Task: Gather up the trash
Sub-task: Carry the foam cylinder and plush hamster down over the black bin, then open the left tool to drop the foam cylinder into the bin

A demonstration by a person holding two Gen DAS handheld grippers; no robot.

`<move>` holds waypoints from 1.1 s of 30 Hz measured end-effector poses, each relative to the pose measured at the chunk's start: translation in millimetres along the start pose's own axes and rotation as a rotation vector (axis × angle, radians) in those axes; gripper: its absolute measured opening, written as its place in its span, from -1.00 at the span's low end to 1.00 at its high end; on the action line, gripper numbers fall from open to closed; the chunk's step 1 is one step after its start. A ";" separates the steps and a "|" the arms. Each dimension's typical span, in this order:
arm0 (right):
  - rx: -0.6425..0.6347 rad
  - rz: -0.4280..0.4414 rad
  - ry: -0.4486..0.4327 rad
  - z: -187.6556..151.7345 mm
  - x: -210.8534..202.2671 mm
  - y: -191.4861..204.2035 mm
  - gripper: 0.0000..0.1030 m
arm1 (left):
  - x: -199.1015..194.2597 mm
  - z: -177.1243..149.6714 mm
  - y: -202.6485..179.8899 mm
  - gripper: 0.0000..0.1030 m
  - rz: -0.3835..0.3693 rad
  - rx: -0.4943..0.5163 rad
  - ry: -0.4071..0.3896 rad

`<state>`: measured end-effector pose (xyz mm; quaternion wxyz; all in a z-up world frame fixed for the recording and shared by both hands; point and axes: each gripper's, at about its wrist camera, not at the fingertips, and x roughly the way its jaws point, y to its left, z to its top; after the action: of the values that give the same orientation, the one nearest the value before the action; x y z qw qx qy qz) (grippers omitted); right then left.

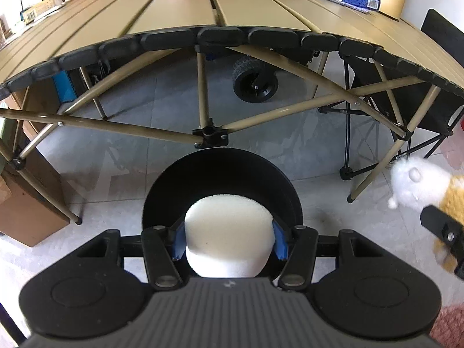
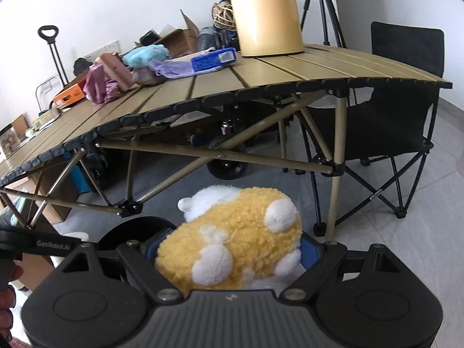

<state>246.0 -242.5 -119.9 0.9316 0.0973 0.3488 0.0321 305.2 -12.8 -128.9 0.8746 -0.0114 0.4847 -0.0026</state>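
Grey floor tiles (image 1: 130, 156) spread beneath a tan slatted folding surface (image 1: 185, 8), and both views looked down past its black-capped edge. From the left wrist, the left tongs (image 1: 230, 239) pinched a white foam puck (image 1: 229, 232) between their blue pads (image 1: 178, 242), holding it directly above the round black bin (image 1: 220, 171) that stood on the floor below the surface's front edge. At the right edge of that view the right tongs' black finger and a blurred white and yellow plush toy (image 1: 411, 185) showed, off to the side of the bin. The right wrist view made that grip plain: the right tongs (image 2: 229, 253) stood wide yet were pinching the plush toy (image 2: 232, 237), its white-spotted yellow body filling the gap between the blue pads (image 2: 308, 250). Only a dark sliver of the bin (image 2: 130, 229) appeared there, to the left of the toy, with the left tool's labelled arm and a person's fingers (image 2: 8, 298) at the far left. This view alone showed the tall yellow container (image 2: 264, 14) standing on the surface, the blue packet (image 2: 211, 59) and purple cloth (image 2: 98, 84) beside it, the black folding chair (image 2: 406, 92) and the tripod (image 2: 322, 3) by the wall. The left view alone showed a black wheel (image 1: 255, 79) under the surface.
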 end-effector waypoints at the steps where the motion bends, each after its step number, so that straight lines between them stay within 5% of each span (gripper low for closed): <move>1: 0.003 -0.004 0.001 -0.1 1.2 -0.9 0.68 | 2.8 2.7 -1.3 0.10 0.001 -0.005 0.006; 23: 0.037 -0.053 0.049 -4.5 18.3 -12.4 0.68 | 39.2 15.8 -13.1 0.13 0.052 -0.034 0.081; 24: 0.037 -0.053 0.049 -4.7 18.1 -12.2 0.68 | 39.5 16.2 -12.9 0.17 0.057 -0.034 0.083; 26: 0.037 -0.055 0.048 -4.8 17.9 -12.4 0.68 | 40.3 16.4 -11.2 0.66 0.064 -0.043 0.096; 29: 0.037 -0.054 0.048 -4.9 17.5 -12.8 0.68 | 38.8 17.6 -7.9 0.97 0.076 -0.066 0.098; 33: 0.035 -0.052 0.047 -4.8 17.5 -13.2 0.68 | 38.8 17.8 -4.4 1.00 0.082 -0.081 0.110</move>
<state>255.9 -252.4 -137.4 0.9218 0.1036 0.3737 0.0042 340.9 -17.5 -152.2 0.8447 -0.0266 0.5320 0.0523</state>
